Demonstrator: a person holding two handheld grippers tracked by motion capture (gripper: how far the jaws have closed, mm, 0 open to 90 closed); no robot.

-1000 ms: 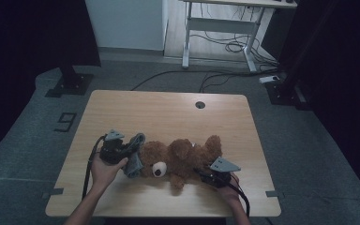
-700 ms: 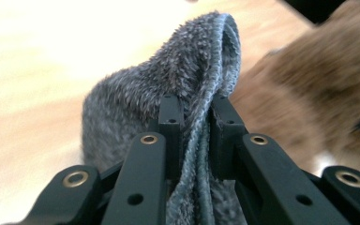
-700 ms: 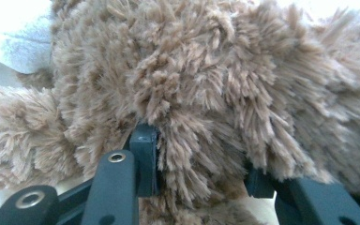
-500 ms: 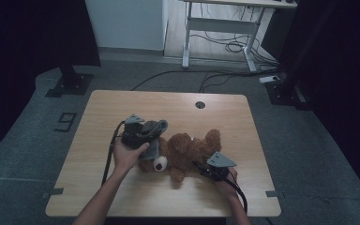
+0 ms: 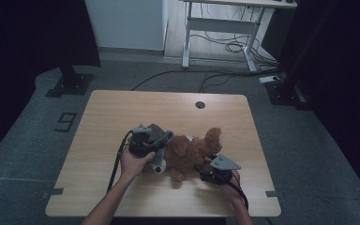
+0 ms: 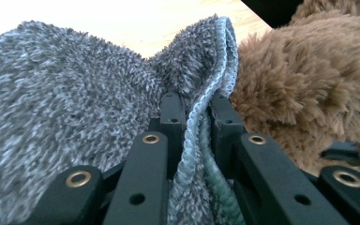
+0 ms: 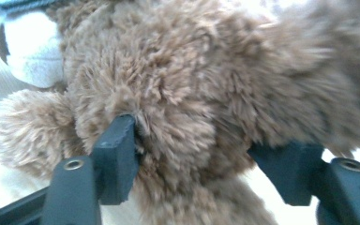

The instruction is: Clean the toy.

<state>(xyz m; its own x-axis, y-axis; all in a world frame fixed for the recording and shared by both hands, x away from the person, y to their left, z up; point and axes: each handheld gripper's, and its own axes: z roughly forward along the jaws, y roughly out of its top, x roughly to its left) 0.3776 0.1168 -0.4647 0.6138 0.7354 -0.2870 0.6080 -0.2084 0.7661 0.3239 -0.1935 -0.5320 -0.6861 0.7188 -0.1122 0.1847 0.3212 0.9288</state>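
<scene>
On a light wooden table [image 5: 103, 117], left forearm angled in from the bottom edge, hand wrapped around the left gripper [image 6: 193, 110], jaws clamped on the ribbed hem of a fuzzy grey knitted hat [image 6: 65, 98] at the head of a shaggy brown teddy bear [image 5: 187, 152] lying near the table's front edge. To the right, wrist bent inward, right gripper [image 7: 194, 154] level at the bear's side, jaws just opening, brown fur bulging between them, pads touching fur.
</scene>
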